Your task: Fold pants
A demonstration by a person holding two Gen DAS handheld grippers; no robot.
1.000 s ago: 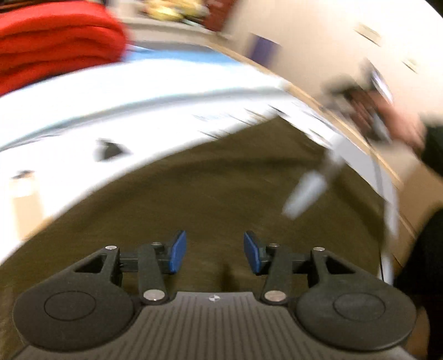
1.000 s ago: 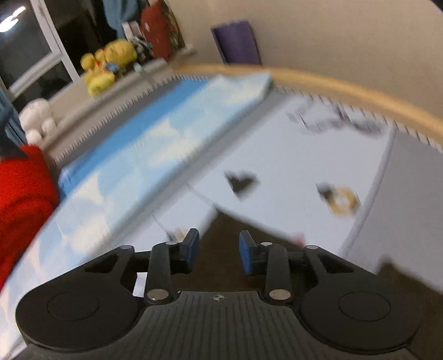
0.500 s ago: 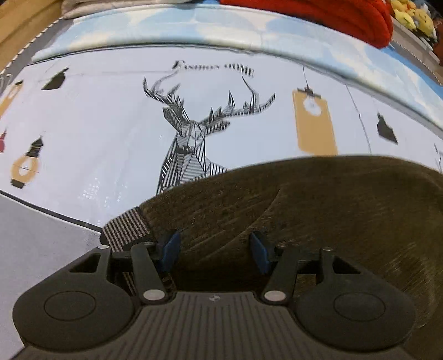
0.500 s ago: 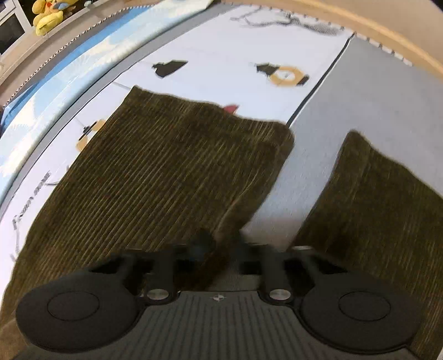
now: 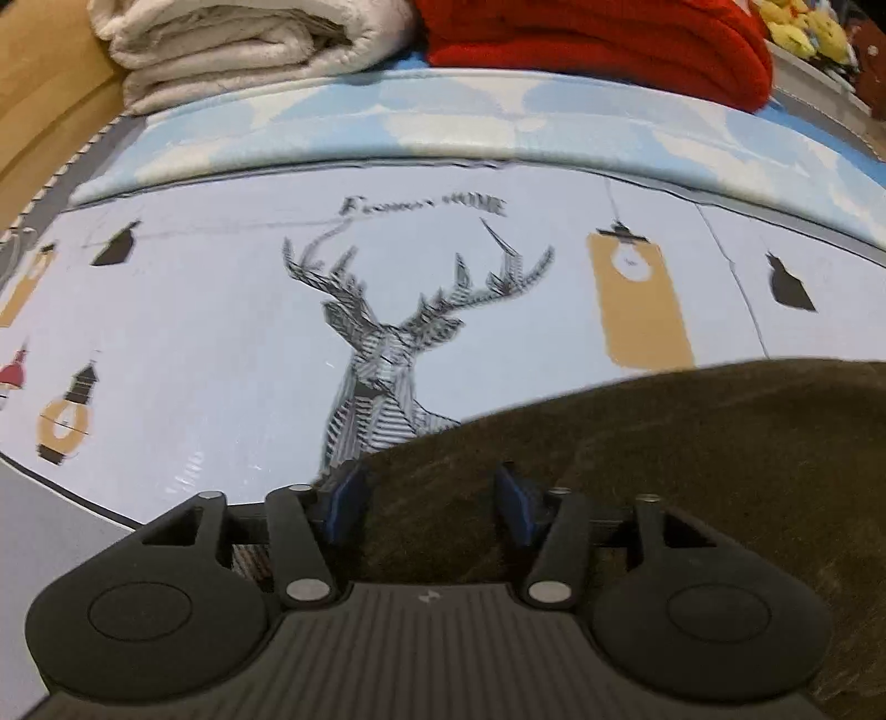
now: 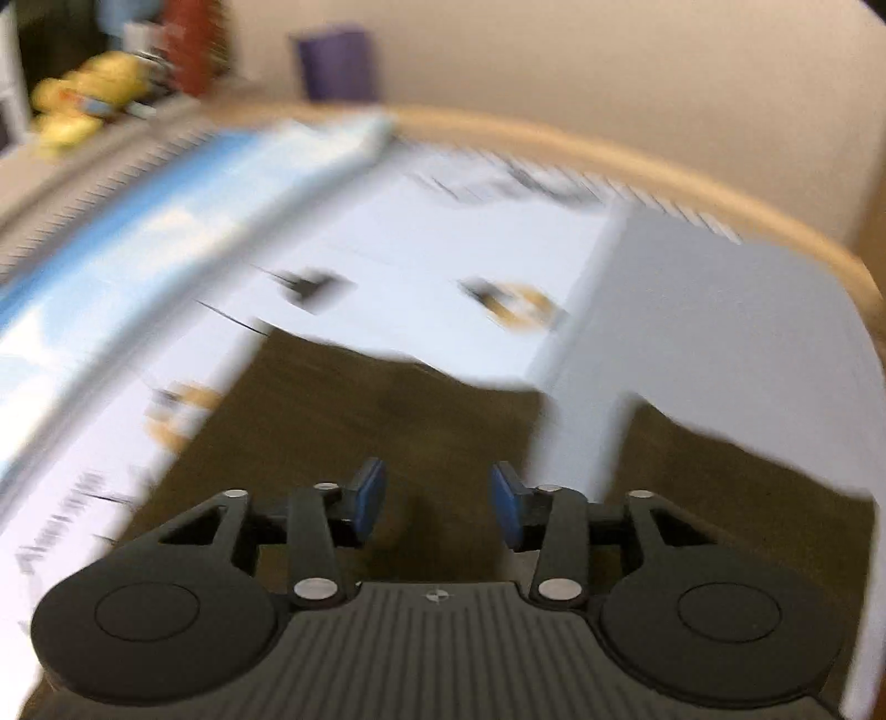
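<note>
The dark olive corduroy pants (image 5: 692,443) lie flat on a printed play mat (image 5: 221,332). In the left wrist view my left gripper (image 5: 429,495) is open, low over the pants' waist edge, with its blue pads either side of the cloth edge. In the blurred right wrist view my right gripper (image 6: 437,501) is open above the pants (image 6: 343,410), whose two legs spread apart toward the far end, one leg (image 6: 736,487) at the right. Neither gripper holds cloth.
A folded white blanket (image 5: 238,44) and a red blanket (image 5: 598,44) are stacked beyond a light blue mat (image 5: 498,122). Yellow plush toys (image 6: 77,105) and a purple object (image 6: 338,63) sit by the wall. A wooden edge (image 6: 664,166) rims the mat.
The left gripper has crept forward along the waist edge, still open. The right gripper has tilted up and pulled back from the legs; its fingers now show open.
</note>
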